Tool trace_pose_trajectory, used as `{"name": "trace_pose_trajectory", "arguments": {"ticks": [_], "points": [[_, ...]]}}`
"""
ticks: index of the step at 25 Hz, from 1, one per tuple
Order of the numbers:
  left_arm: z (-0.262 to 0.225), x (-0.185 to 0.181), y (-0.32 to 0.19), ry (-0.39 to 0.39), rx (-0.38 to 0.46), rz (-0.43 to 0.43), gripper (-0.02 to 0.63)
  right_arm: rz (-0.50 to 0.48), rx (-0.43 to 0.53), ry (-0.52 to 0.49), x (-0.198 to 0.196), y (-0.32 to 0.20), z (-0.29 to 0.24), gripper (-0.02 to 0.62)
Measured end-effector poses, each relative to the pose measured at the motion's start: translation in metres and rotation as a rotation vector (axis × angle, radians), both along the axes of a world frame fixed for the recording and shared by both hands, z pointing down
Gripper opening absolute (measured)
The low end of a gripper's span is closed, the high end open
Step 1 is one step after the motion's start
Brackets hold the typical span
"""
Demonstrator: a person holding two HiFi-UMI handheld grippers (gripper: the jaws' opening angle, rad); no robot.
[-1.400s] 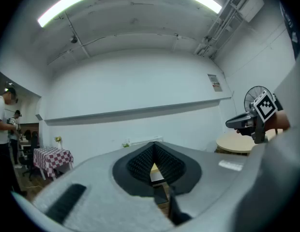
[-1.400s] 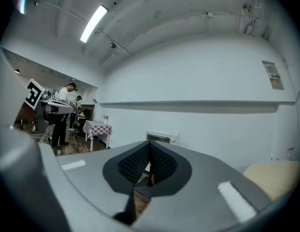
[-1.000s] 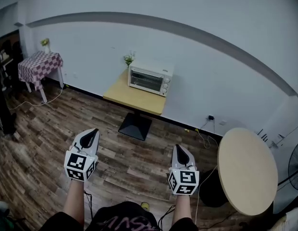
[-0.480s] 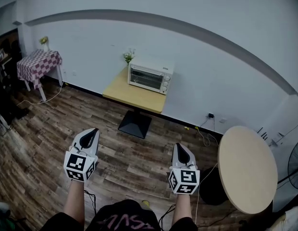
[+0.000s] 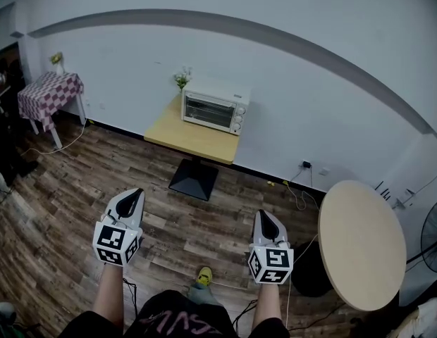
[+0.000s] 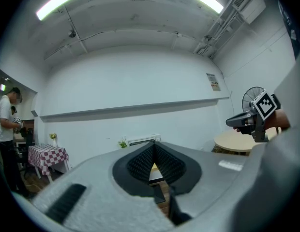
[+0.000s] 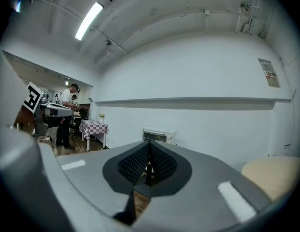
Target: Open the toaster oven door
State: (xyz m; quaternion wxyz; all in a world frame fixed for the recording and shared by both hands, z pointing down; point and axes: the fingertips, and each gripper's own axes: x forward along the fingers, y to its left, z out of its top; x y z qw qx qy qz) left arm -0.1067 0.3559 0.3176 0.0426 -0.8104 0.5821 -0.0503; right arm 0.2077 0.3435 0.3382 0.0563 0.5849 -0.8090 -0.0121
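Observation:
A white toaster oven [image 5: 215, 111] with its glass door closed stands on a small yellow table [image 5: 192, 139] against the far wall. The oven [image 7: 157, 135] also shows beyond the jaw tips in the right gripper view, and its top edge [image 6: 142, 140] in the left gripper view. My left gripper [image 5: 136, 193] and right gripper [image 5: 262, 216] hover side by side over the wooden floor, well short of the table. Both are shut with nothing between the jaws.
A round beige table [image 5: 361, 245] stands at the right, with a fan [image 5: 433, 239] beyond it. A checkered-cloth table [image 5: 48, 92] sits at the far left. A person [image 7: 67, 111] stands near it. A cable [image 5: 300, 201] trails on the floor by the wall. A yellow shoe [image 5: 203, 277] shows below.
The view has shifted a little forward and right, and the toaster oven and table sit slightly left of before. A yellow shoe has stepped into view between the grippers. Both grippers keep their places.

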Motion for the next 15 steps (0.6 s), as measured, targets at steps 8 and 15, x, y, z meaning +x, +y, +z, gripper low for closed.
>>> {"name": "trace_pose_trajectory", "arguments": {"ticks": [8,15], "points": [[0.004,0.008,-0.054,-0.025,-0.017,0.003,-0.002,-0.012,-0.013,-0.003,0.001,-0.056,0.006,0.006],[0.014,0.005,-0.103,-0.035,-0.037,-0.006,-0.002,-0.027,-0.034,-0.004,-0.005,-0.111,0.022,0.005]]}}
